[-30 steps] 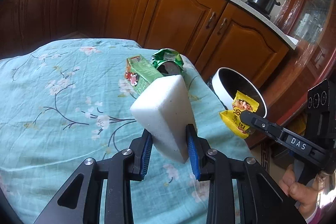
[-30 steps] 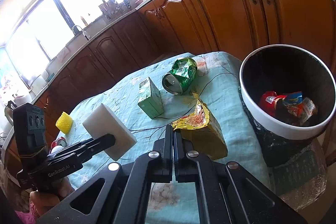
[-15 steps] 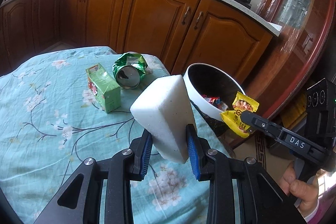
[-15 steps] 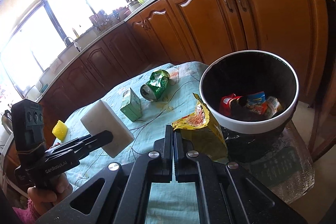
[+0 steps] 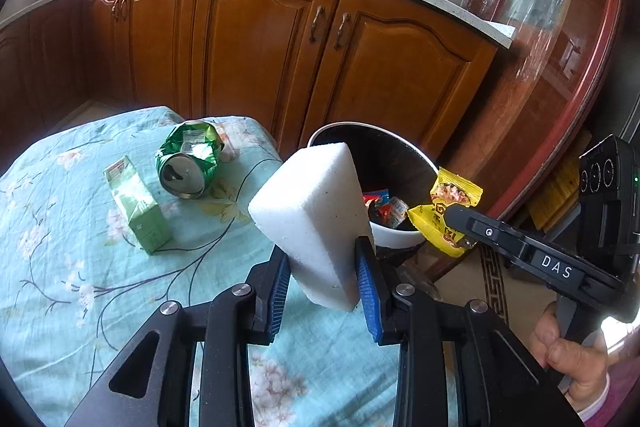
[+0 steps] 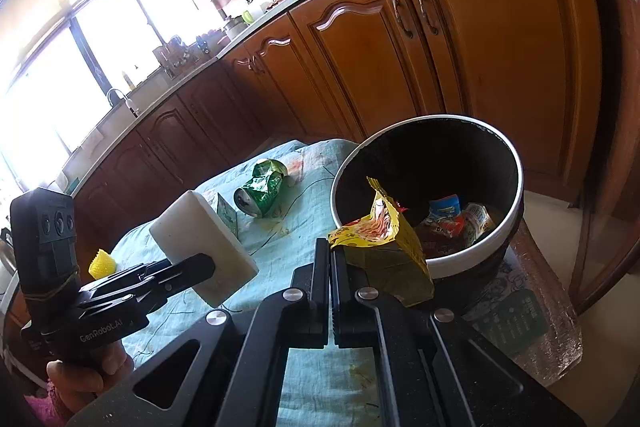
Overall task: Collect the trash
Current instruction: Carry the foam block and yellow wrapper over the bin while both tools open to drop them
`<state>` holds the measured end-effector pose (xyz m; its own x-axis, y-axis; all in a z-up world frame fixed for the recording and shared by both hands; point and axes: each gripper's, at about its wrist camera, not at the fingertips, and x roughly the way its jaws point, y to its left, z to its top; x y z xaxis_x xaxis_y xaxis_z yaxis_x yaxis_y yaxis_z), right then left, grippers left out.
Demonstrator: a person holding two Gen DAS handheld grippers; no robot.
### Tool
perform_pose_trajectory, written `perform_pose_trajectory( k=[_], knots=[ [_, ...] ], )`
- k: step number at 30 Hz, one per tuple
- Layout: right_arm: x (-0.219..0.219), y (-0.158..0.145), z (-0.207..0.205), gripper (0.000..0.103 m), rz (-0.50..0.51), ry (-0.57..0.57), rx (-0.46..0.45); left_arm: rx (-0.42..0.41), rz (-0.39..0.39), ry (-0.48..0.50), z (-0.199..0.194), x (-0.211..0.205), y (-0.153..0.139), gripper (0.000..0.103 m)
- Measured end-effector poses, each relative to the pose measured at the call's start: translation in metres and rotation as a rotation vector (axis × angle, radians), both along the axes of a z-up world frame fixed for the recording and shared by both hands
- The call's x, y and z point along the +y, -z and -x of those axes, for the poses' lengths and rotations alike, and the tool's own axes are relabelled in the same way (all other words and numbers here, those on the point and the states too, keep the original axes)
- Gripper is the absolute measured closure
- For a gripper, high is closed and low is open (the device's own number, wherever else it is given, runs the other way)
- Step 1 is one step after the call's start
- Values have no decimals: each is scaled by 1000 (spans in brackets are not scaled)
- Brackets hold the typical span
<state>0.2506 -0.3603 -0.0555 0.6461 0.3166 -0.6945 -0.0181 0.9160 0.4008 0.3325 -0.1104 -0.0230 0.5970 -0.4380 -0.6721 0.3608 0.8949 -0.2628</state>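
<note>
- The left gripper is still squeezing the white foam block between its blue pads, same grip as a second ago, block sticking up and tilted.
- The right gripper is clamped fully shut, pinching the yellow snack wrapper by its edge. It hasn't let go.
- Big change: both hands have been swinging over toward the trash bin. A second ago the bin sat off to the side; now the wrapper is hanging right at its near rim, partly over the opening.
- In the left view the block is now overlapping the bin too, where before it was over the floral tablecloth.
- The bin is already holding some colourful wrappers at the bottom.
- Still lying on the cloth: the crushed green can and the green carton, just beside each other, not touched.
- There's a small yellow thing sitting further back on the table.
</note>
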Motion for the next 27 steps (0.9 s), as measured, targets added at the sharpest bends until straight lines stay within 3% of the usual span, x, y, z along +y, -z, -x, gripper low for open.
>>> perform_pose_trajectory(
  k=[14, 27],
  knots=[
    [-34, 6, -30, 103, 4, 34, 13, -3, -42, 36, -52, -44, 0, 72],
    [-54, 23, -67, 102, -5, 55, 68, 50, -99, 62, -105, -91, 21, 71]
  ],
)
